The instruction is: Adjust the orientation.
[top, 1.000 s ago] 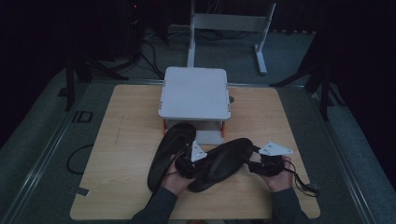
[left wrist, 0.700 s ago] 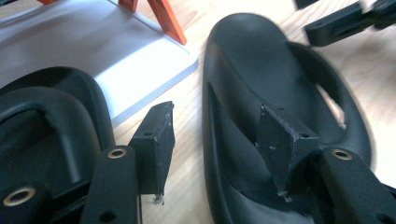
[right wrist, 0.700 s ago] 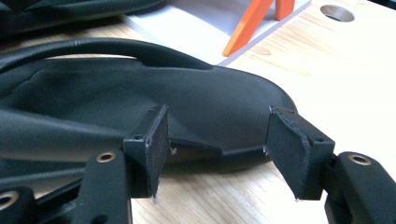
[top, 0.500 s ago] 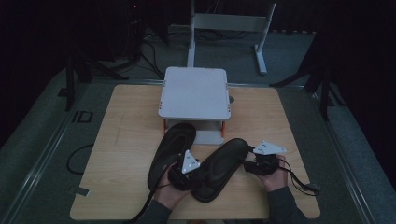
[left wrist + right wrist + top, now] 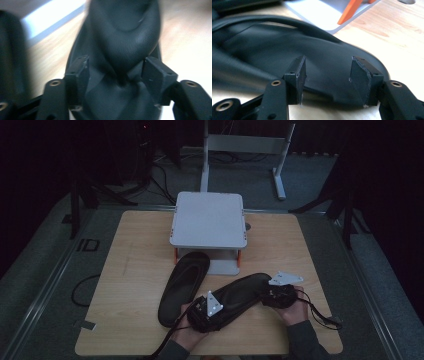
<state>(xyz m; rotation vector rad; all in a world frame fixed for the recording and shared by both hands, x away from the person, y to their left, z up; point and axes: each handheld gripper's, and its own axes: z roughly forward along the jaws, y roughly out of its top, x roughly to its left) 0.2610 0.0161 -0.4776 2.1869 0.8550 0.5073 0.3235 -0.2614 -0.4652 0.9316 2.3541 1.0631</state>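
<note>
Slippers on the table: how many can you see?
2. One black slipper lies left, its toe beside the white stand; the other slipper lies slantwise between both tools. None seems hidden.

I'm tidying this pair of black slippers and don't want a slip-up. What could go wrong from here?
1. The left gripper has just been opening around the near black rubber slipper; it may not be gripped.
2. The right gripper, which has just been closing, stands open at that slipper's edge; closing there might catch only the rim.
</note>
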